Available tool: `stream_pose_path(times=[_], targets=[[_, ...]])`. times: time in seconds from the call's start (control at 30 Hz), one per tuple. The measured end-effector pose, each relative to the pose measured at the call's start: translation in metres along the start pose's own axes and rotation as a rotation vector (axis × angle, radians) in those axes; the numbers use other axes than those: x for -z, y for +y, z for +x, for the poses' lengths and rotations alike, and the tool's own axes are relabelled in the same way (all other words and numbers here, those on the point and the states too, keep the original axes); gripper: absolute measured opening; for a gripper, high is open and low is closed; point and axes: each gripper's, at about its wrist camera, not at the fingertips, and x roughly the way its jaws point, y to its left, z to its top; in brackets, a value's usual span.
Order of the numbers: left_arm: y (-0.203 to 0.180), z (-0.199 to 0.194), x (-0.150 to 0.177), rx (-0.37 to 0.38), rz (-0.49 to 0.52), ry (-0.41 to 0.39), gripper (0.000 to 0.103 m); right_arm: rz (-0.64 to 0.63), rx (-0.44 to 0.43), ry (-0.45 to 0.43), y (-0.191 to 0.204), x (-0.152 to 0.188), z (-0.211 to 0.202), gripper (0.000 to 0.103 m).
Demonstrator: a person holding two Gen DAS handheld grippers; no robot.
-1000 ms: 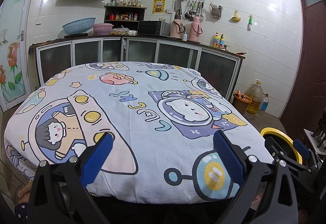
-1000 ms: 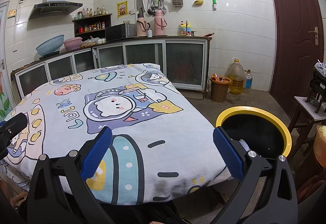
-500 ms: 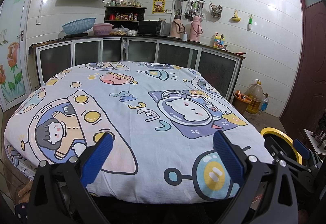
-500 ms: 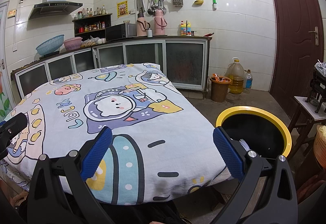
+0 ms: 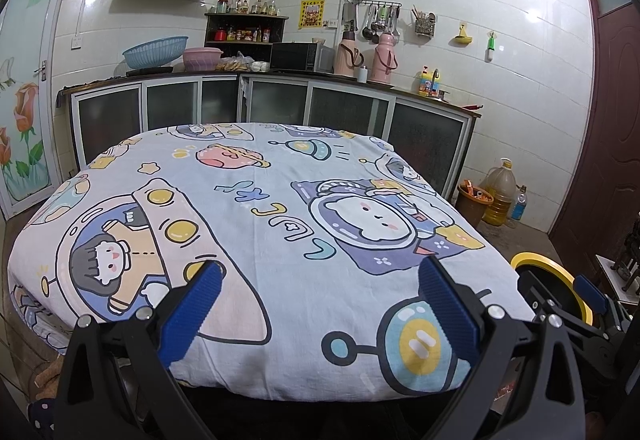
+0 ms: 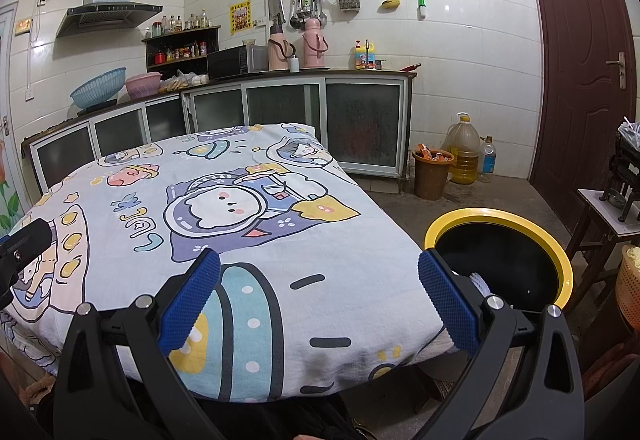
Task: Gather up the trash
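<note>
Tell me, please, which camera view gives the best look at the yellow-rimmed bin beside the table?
The right wrist view: the yellow-rimmed bin shows nearly its whole rim and dark inside, right of the table. In the left wrist view only part of its rim shows, behind the right gripper.

We see the trash bin (image 6: 498, 254) standing upright on the floor just beside the near right corner of the table (image 6: 280, 240), its round yellow rim wide open and its inside black. Something small and white shows low inside it, at the side nearest the table; we cannot tell what it is. In the left wrist view only part of the bin's (image 5: 556, 280) yellow rim shows past that same corner.
</note>
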Motion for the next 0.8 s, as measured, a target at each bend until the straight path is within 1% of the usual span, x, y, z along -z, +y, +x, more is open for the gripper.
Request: stream_pose_path(times=[0.2,0.33,0.8], targets=[[-0.0041,-0.0085,-0.0023,0.020,0.015,-0.039,0.095,0.000,-0.001,0.000,0.0000,-0.0002,-0.0001,0.095],[-0.0053,-0.0073,-0.0033,0.030,0.021,-0.035,0.095,-0.002,-0.002,0.000,-0.0002,-0.0002,-0.0004,0.095],[-0.0028,-0.0088,-0.0049,0.028,0.015,-0.048,0.095,-0.001,-0.005,0.013,-0.0004,-0.0007,0.0026,0.095]])
